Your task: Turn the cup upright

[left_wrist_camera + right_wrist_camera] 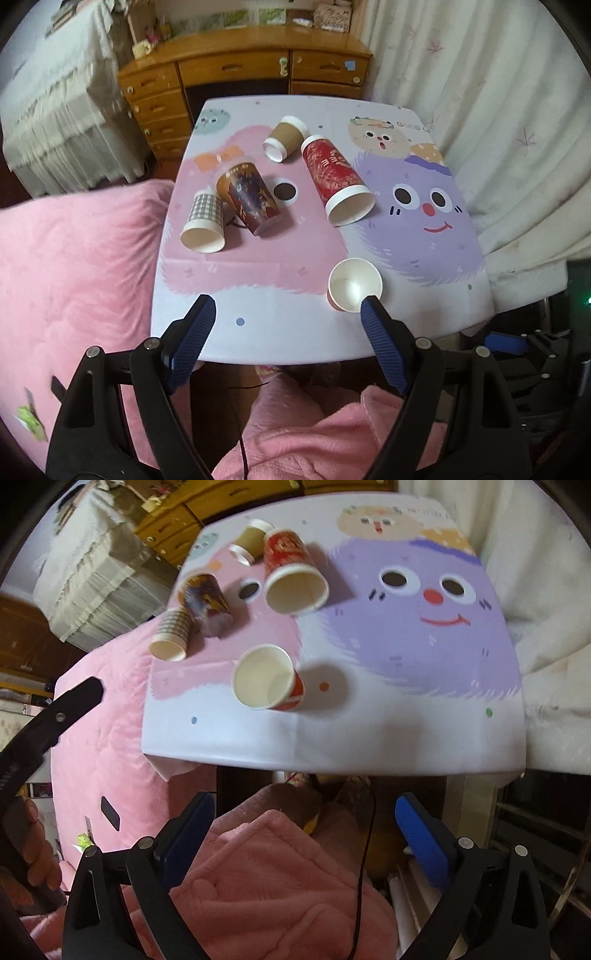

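A small red paper cup point(354, 283) point(266, 682) stands upright near the table's front edge. Several cups lie on their sides farther back: a tall red cup point(336, 180) point(291, 576), a dark patterned cup point(248, 194) point(205, 599), a checked cup point(204, 222) point(172, 634) and a brown cup point(285, 138) point(250, 541). My left gripper point(288, 308) is open and empty above the front edge, its right finger beside the small cup. My right gripper point(306, 810) is open and empty, short of the table, over a pink robe.
The table point(280, 332) wears a cartoon-print cloth. A pink blanket point(74, 266) lies to its left, a white curtain point(498, 110) to its right, a wooden desk point(240, 74) behind. The left gripper's body point(44, 723) shows at the right wrist view's left edge.
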A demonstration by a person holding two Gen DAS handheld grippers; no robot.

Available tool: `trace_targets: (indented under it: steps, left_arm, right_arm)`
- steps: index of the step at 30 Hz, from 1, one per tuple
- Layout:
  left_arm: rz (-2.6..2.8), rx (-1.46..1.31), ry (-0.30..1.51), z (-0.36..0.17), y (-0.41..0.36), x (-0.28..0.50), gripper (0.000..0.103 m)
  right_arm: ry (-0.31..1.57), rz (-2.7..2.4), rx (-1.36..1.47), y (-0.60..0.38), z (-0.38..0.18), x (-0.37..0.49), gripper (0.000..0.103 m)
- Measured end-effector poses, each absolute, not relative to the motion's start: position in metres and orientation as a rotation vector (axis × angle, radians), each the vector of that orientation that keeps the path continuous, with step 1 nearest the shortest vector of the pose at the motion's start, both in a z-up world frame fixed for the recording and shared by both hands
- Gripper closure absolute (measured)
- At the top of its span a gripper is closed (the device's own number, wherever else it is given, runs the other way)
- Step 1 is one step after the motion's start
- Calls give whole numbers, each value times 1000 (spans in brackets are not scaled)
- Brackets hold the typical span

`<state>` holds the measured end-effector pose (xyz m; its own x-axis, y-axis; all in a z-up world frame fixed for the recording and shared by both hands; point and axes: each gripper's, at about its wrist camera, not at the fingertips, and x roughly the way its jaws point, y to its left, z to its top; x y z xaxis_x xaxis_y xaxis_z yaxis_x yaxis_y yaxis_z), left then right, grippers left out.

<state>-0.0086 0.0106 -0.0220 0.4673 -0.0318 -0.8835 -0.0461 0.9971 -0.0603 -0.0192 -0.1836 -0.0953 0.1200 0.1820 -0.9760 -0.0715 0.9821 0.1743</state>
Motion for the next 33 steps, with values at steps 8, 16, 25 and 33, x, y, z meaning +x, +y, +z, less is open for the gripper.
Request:
trace_targets:
  steps: [8, 16, 25, 33]
  left_arm:
    - [120, -36, 1056, -26, 4, -23, 24]
    - [124, -48, 1028, -30, 1, -22, 24]
    - [118, -61, 969, -16, 1, -26, 22]
    - [111, -89, 942, -8, 2, -37, 2]
  right_arm:
    - [1170, 101, 143, -193, -45, -30, 1]
    - [1049, 98, 52, -181, -20, -34, 1]
    - [974, 83, 38, -173, 1, -45, 0]
    - [990, 96, 24, -172, -4, -50, 0]
